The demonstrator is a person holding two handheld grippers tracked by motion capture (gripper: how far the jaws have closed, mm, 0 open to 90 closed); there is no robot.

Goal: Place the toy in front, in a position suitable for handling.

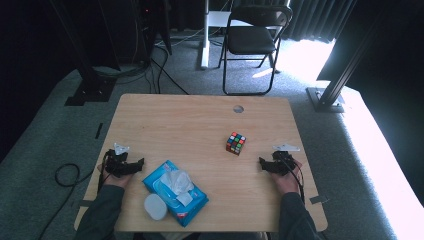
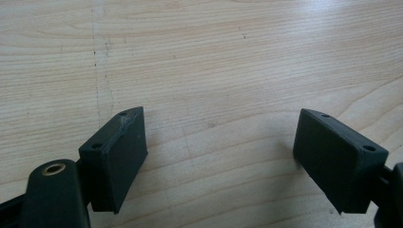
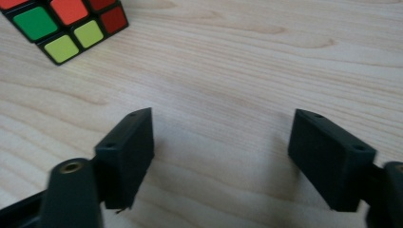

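Note:
A scrambled colour cube stands on the wooden table, right of centre; its corner shows in the right gripper view at upper left. My right gripper rests low near the table's right edge, a short way right and in front of the cube, open with bare wood between its jaws. My left gripper sits near the left edge, open over bare wood. A blue wet-wipes pack with a tissue sticking out lies just right of the left gripper.
A white round lid lies against the pack's near-left side. A small hole is in the table's far side. Beyond the table stand a black folding chair and dark stands on grey carpet.

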